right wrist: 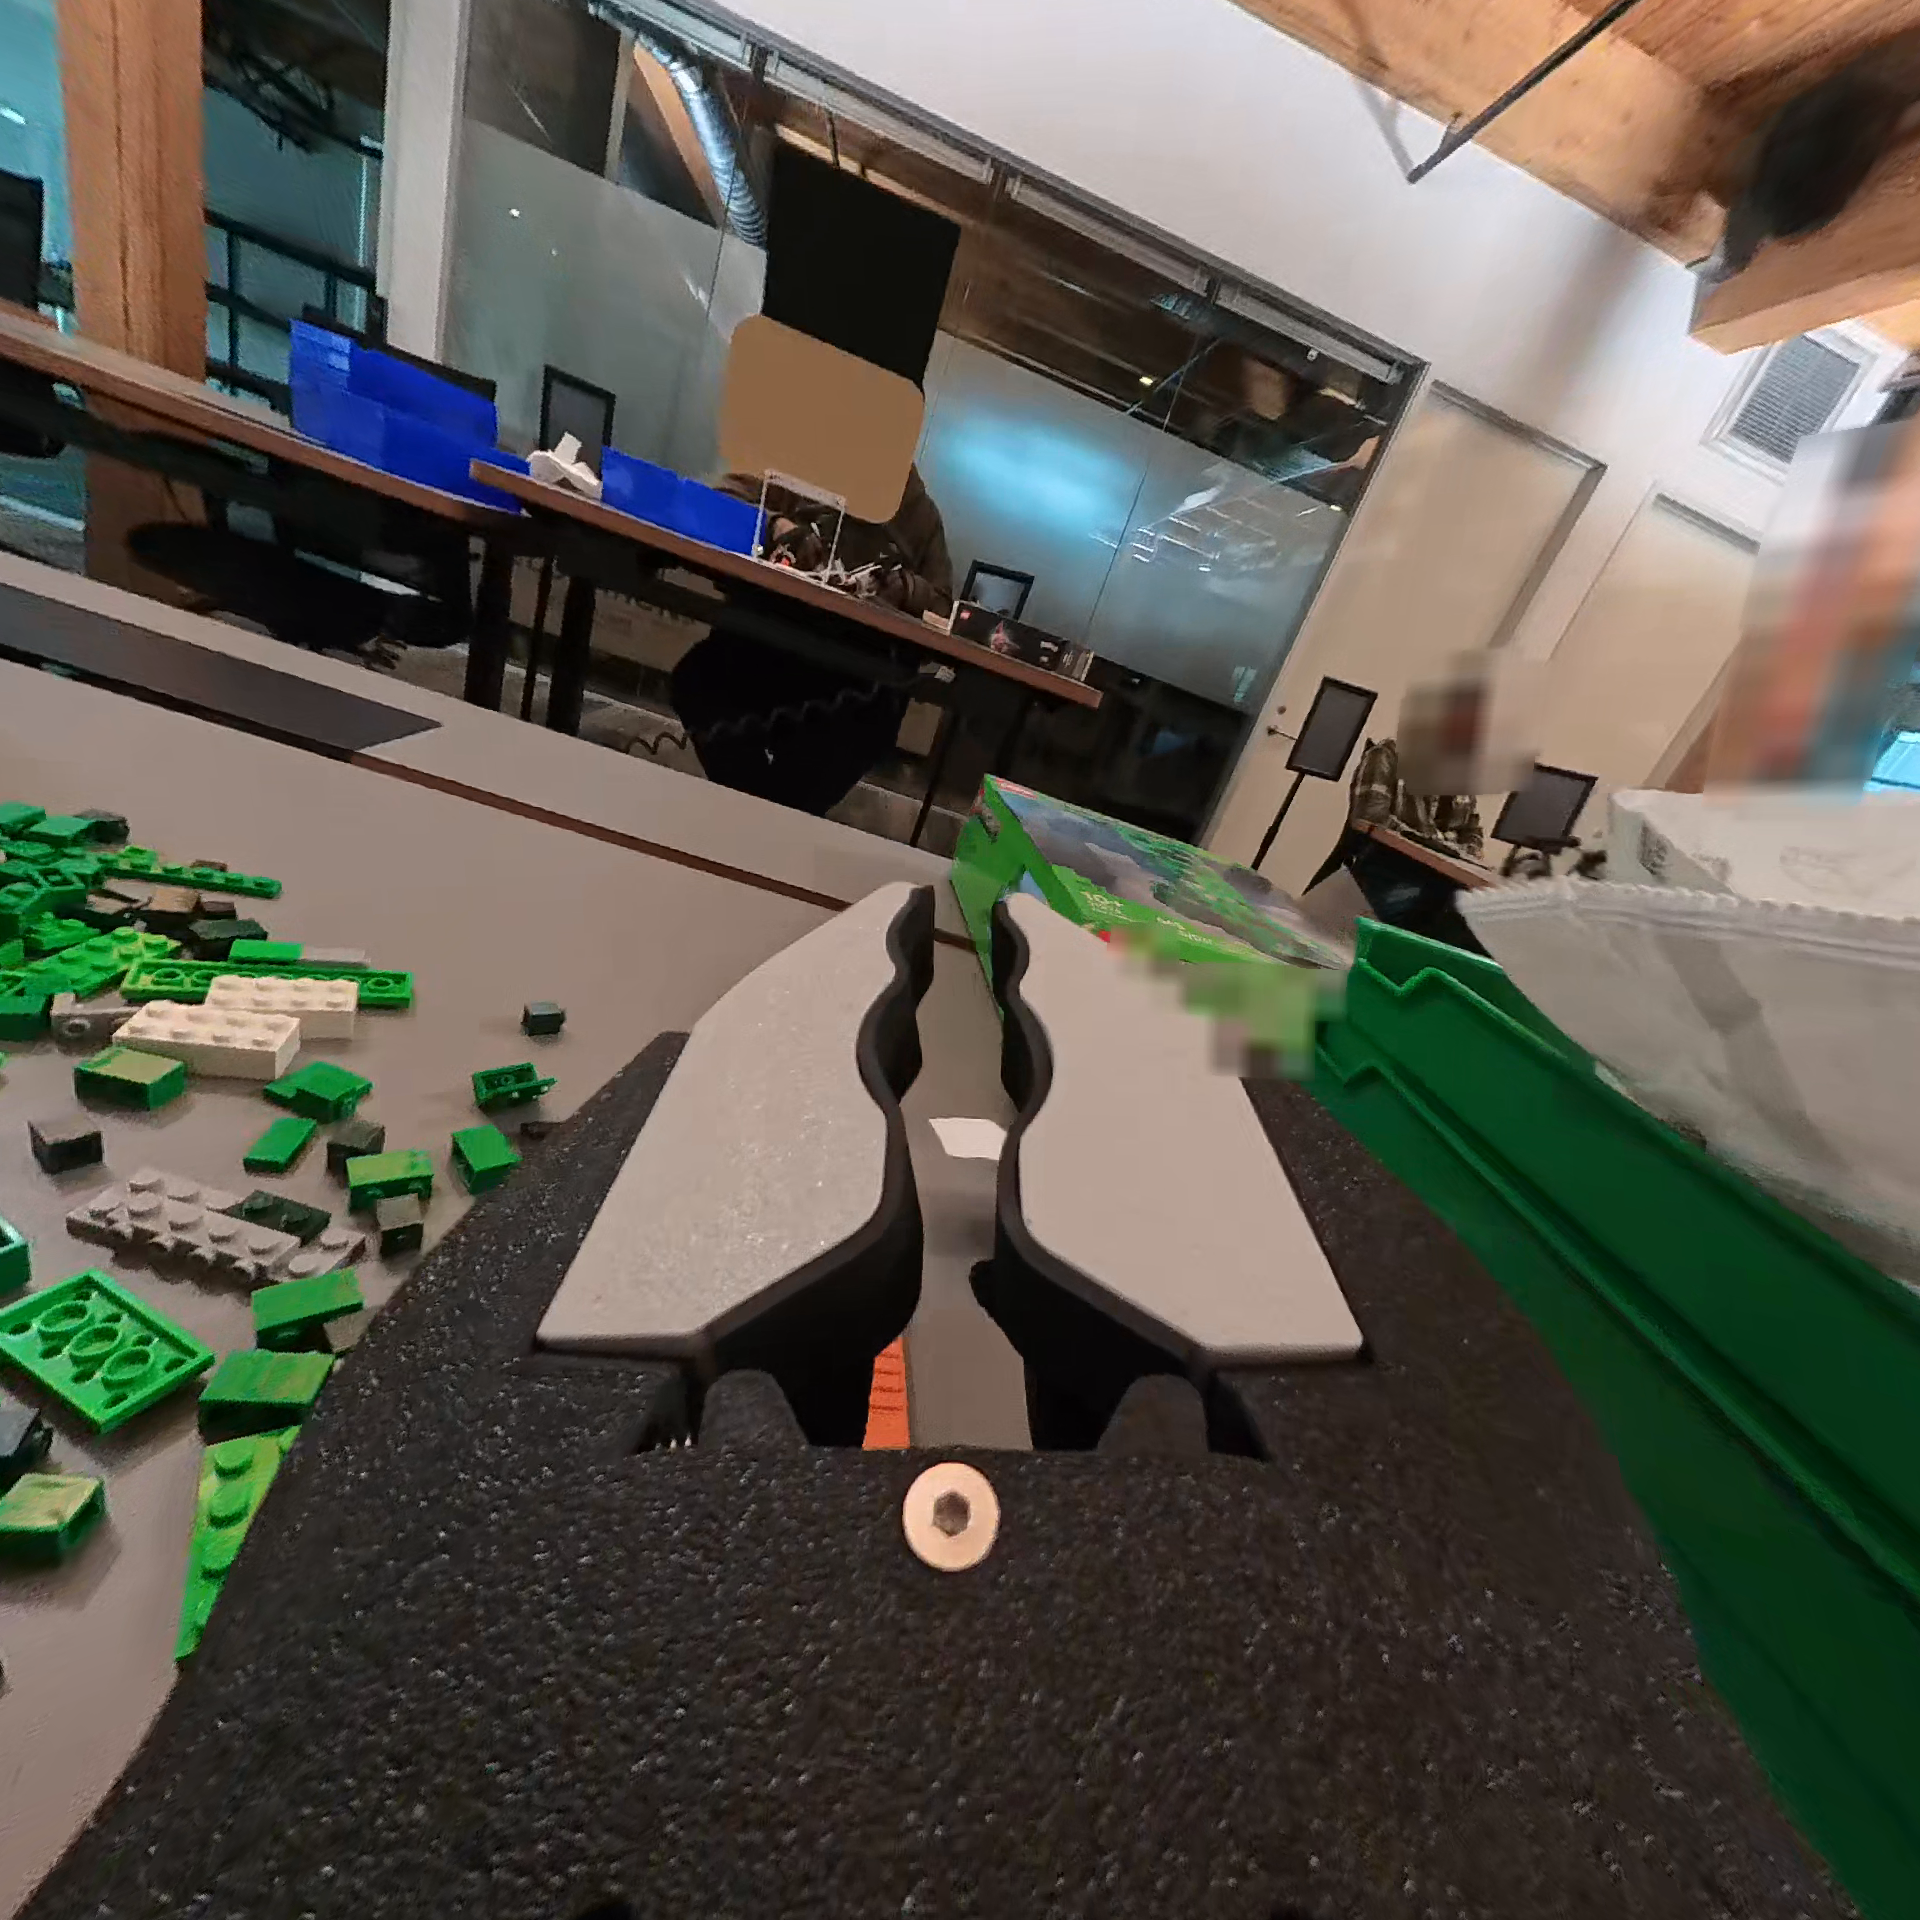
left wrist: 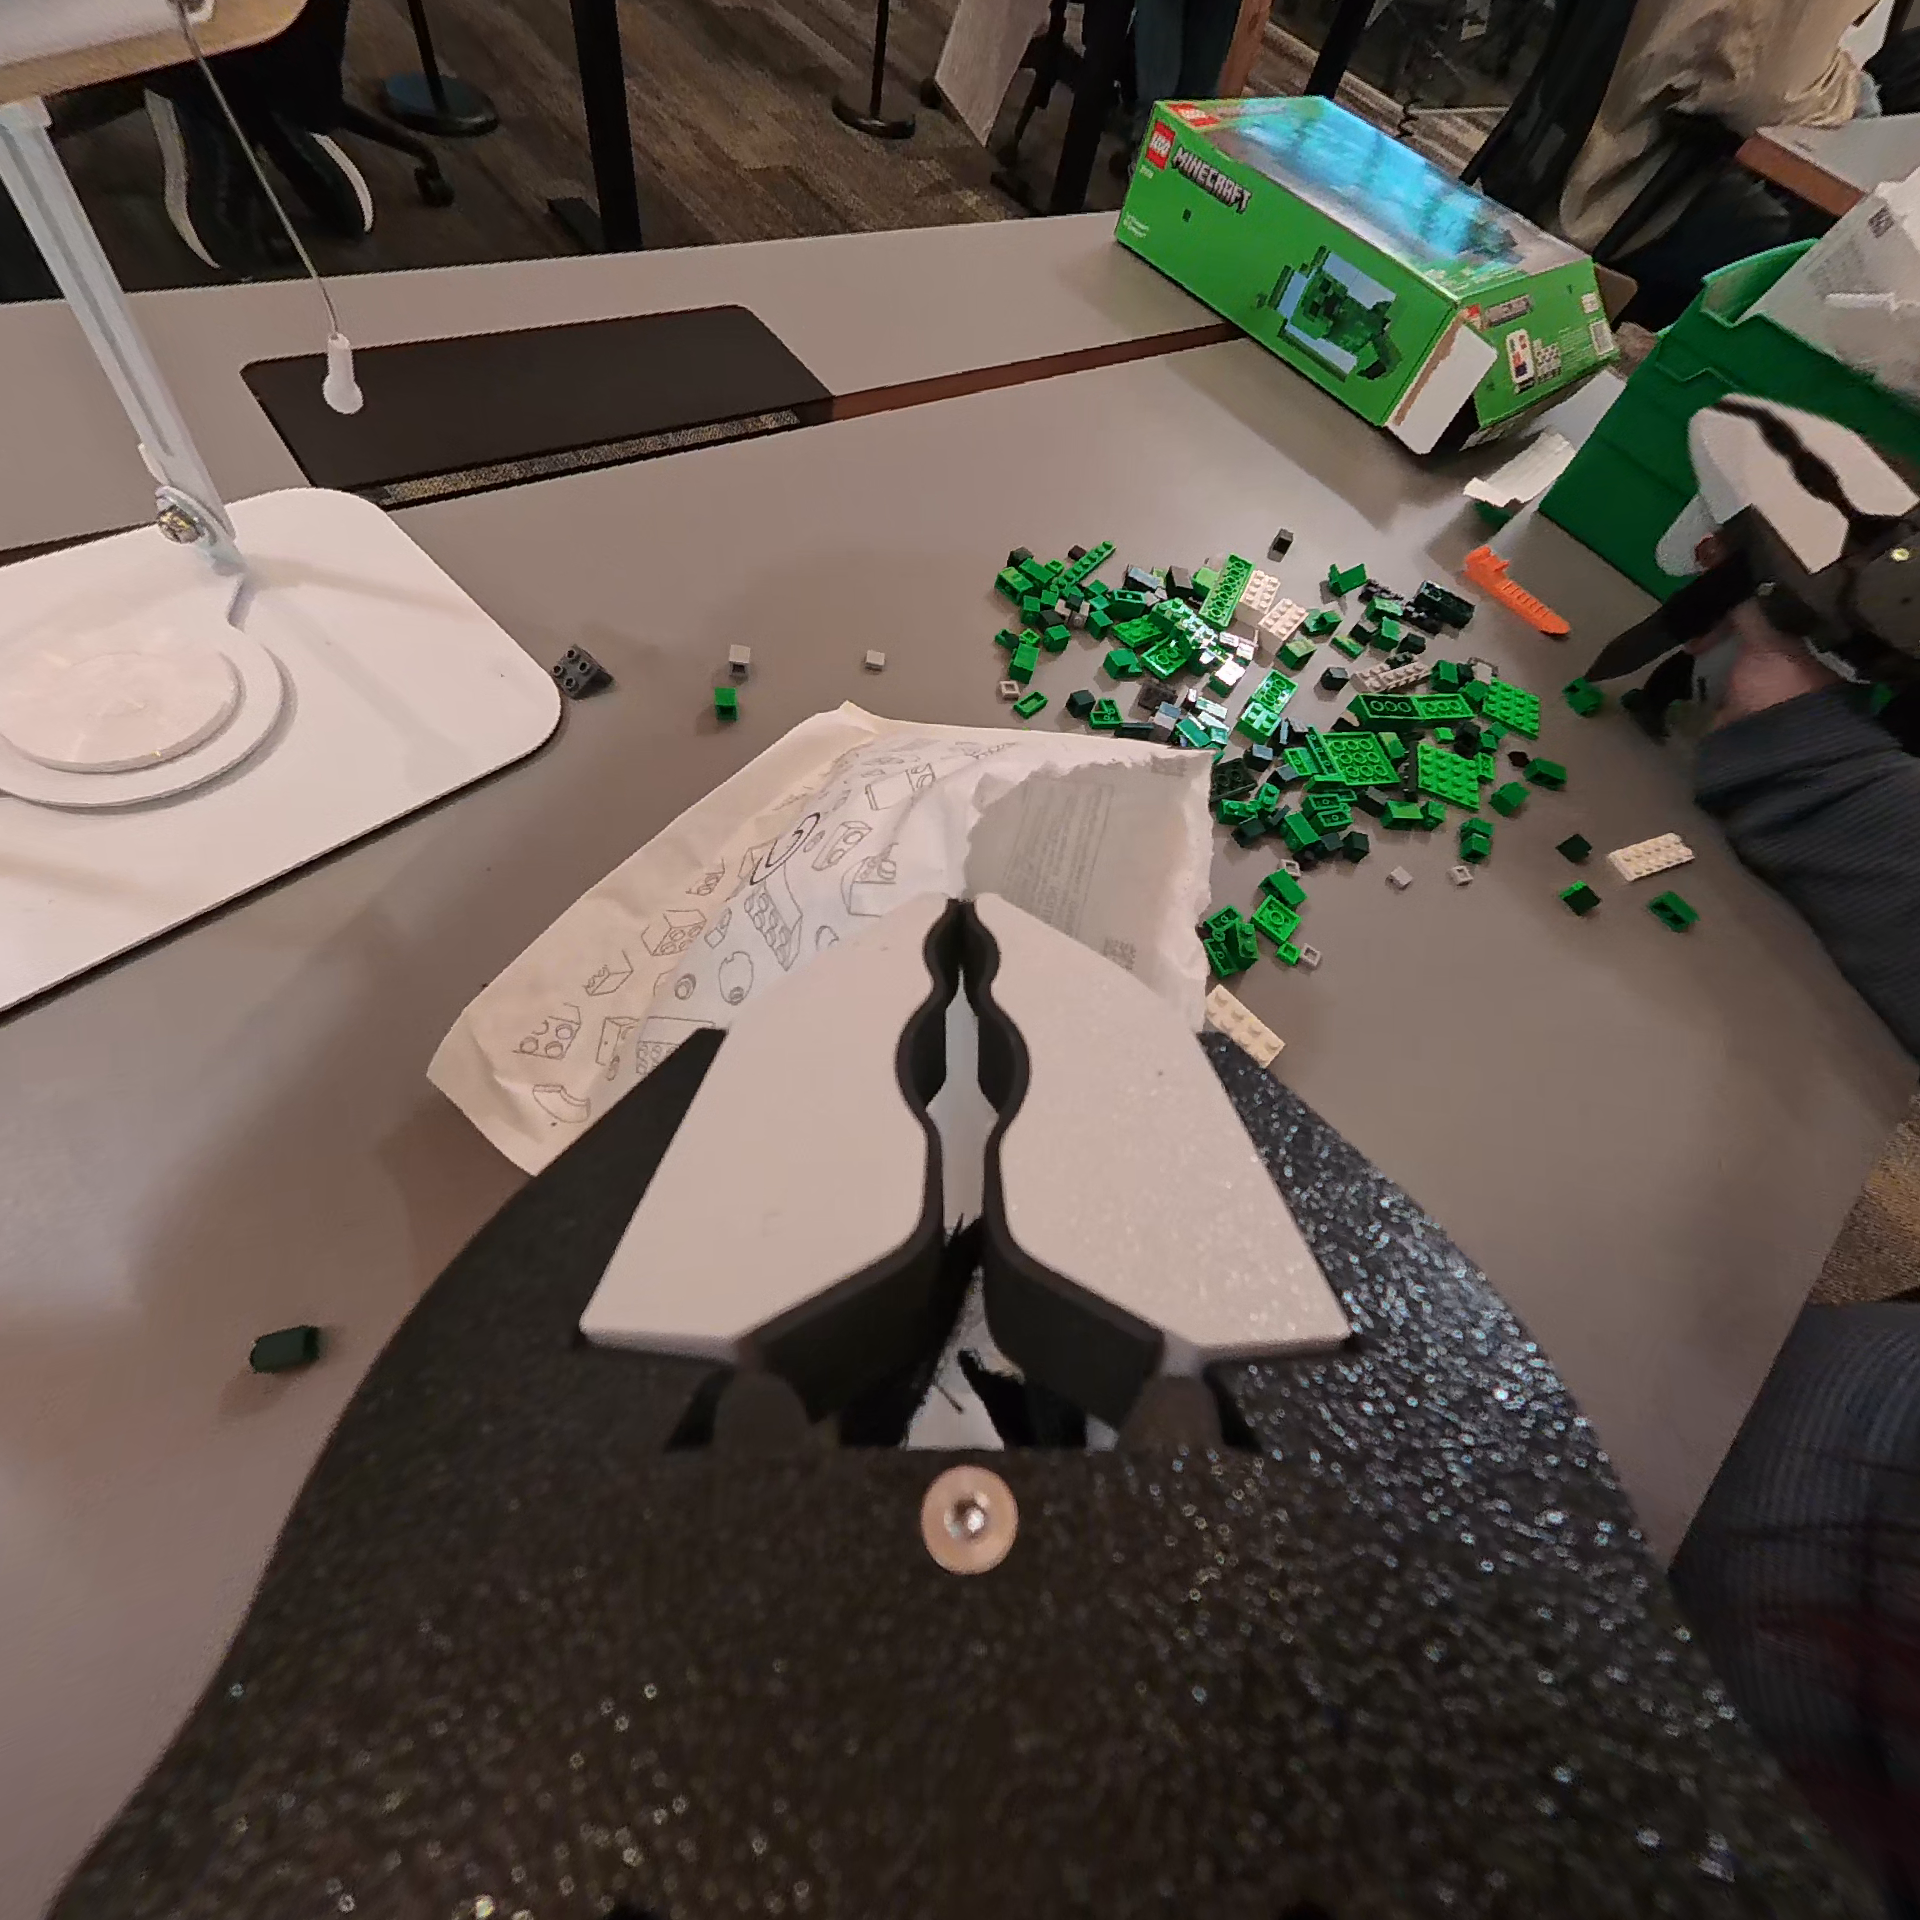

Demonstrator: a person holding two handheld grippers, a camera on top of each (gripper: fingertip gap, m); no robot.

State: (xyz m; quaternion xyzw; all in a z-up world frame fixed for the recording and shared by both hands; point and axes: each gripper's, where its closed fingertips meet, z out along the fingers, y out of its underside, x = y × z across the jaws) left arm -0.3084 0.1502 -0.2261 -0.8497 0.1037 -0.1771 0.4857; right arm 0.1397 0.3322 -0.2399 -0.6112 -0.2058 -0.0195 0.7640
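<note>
My left gripper (left wrist: 961, 914) is shut on a torn white paper bag (left wrist: 831, 883) printed with brick outlines, which lies crumpled on the grey table (left wrist: 935, 540). White paper shows between the jaws. A pile of green, white and grey bricks (left wrist: 1299, 707) lies just right of the bag. My right gripper (right wrist: 961, 904) hovers low over the table with its jaws a little apart and nothing between them. The brick pile (right wrist: 156, 1039) is on its left and a green bin (right wrist: 1558, 1195) on its right. It also shows in the left wrist view (left wrist: 1725, 421).
A green toy box (left wrist: 1351, 260) lies at the table's far edge, also ahead of the right gripper (right wrist: 1143, 883). An orange brick separator (left wrist: 1517, 603) lies by the green bin (left wrist: 1662, 447). A white lamp base (left wrist: 260, 675) stands at left. A white bag (right wrist: 1714, 987) sits in the bin. The tips of one gripper are about 50 cm away from the tips of the other.
</note>
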